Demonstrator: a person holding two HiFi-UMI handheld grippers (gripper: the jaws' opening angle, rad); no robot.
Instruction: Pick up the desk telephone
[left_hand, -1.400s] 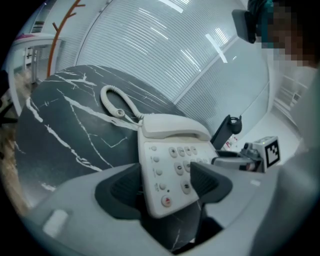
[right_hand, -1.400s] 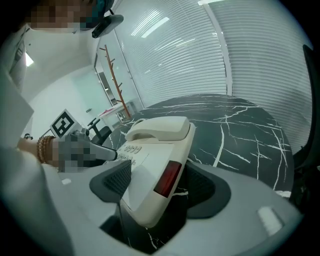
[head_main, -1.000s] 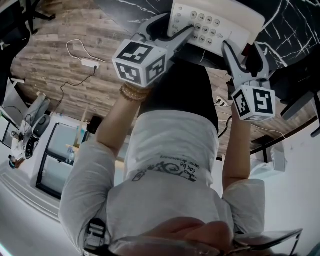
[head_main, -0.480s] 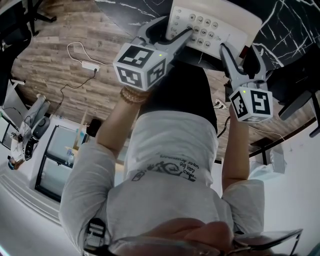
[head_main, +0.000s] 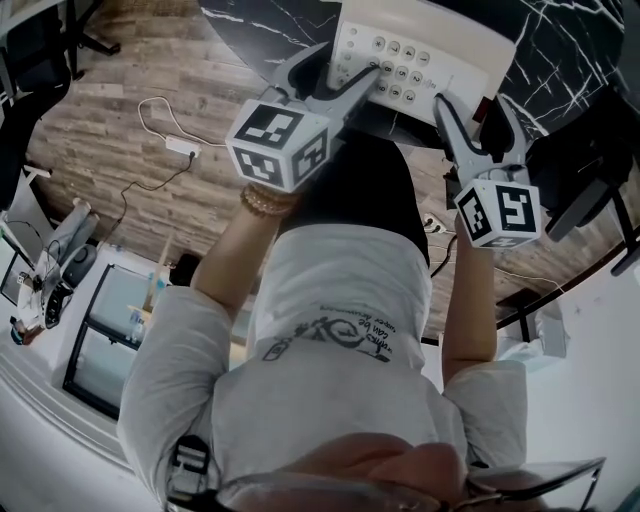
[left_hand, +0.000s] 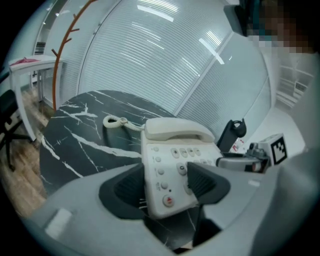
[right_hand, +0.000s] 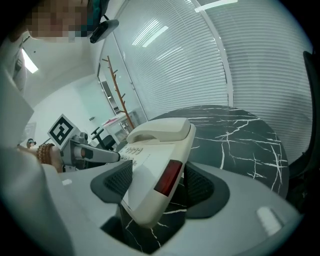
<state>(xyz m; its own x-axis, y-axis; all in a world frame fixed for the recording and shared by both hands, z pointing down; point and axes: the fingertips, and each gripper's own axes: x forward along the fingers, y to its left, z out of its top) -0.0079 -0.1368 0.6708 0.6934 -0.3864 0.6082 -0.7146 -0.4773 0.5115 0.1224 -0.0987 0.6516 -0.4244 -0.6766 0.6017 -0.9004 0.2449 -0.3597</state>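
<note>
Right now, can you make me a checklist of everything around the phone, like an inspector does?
Surface: black marble table with white veins.
Job's things: cream desk telephone, handset on its cradle.
Clutter: small black object beside the telephone.
Grippers: left gripper and right gripper each have their fingers closed on a front corner of the telephone.
Cables: cream cord lying on the table; white cable on the floor.
Surroundings: wooden floor, window blinds, coat stand.

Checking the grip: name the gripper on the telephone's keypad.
The left gripper: its jaws pinch the telephone across its keypad, whereas the right gripper clamps the side with the red panel.
</note>
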